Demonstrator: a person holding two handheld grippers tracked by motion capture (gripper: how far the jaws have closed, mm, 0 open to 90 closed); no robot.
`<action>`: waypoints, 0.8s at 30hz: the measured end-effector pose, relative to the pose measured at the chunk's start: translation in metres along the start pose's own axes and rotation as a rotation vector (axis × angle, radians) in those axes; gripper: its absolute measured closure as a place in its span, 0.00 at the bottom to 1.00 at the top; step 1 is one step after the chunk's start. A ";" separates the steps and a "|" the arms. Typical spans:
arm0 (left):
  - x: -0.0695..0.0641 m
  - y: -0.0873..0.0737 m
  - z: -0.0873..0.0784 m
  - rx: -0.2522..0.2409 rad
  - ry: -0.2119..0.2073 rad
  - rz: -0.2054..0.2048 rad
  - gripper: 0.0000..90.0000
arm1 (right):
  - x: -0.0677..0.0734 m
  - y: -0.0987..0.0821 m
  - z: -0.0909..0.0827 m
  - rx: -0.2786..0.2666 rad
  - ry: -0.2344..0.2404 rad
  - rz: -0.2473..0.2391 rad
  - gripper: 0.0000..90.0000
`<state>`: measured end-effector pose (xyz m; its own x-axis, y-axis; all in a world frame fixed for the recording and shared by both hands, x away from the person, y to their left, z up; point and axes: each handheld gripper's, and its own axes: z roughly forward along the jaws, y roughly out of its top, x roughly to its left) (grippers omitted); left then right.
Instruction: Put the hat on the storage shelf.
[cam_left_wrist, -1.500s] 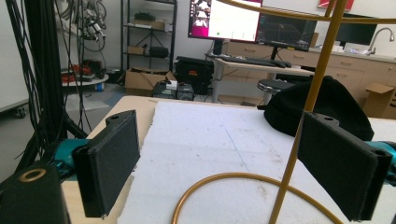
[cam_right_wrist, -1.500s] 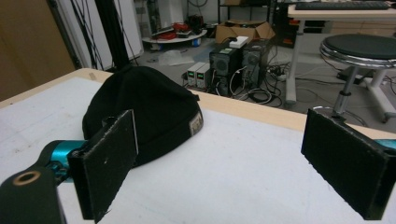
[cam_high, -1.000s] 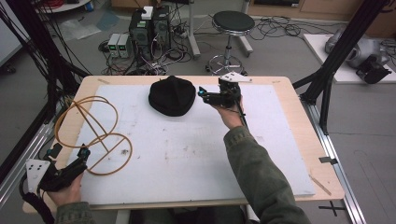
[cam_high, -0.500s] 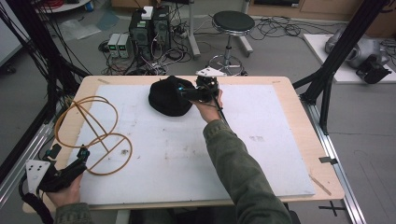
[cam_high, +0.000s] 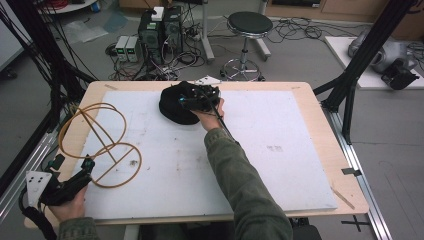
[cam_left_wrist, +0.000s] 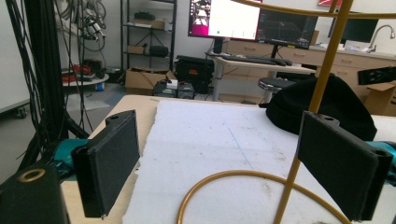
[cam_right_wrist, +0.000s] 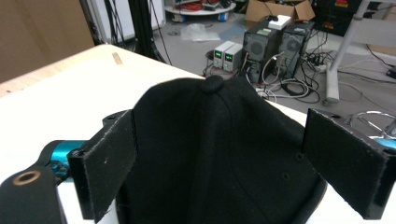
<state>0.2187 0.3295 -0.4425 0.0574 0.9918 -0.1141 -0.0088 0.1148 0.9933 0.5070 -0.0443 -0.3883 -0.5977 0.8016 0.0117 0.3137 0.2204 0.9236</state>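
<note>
At lower left of the high view, the left gripper (cam_high: 75, 181) holds its jaws spread around a yellow wire frame (cam_high: 97, 145); at upper centre, the right gripper (cam_high: 192, 101) straddles a black cap (cam_high: 175, 107) on the table (cam_high: 310, 150), jaws spread.

Light is even and diffuse, apparently from overhead, and the white pad on the bench (cam_high: 310, 150) reads bright without glare. Shadows are soft: a faint one lies under the black cap (cam_high: 176, 105) beside the right tool (cam_high: 192, 102). The cap is so dark that its folds barely show. In the left gripper view, the monitor (cam_left_wrist: 233, 18) far beyond the left tool (cam_left_wrist: 233, 163) is blown out. All pictures are soft and slightly blocky.
</note>
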 end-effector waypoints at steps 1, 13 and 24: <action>-0.001 0.000 0.000 -0.002 -0.003 0.000 0.15 | 0.000 0.000 0.000 0.000 0.000 0.000 0.11; 0.001 0.000 0.002 0.001 0.000 0.001 0.15 | 0.009 -0.017 0.031 0.053 -0.022 0.028 0.11; 0.001 0.000 0.003 0.001 0.001 -0.003 0.15 | 0.004 -0.023 0.033 0.122 -0.045 0.063 0.26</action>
<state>0.2218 0.3299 -0.4430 0.0561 0.9915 -0.1172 -0.0075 0.1178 0.9930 0.5220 -0.0275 -0.4219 -0.5410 0.8396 0.0487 0.4385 0.2322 0.8682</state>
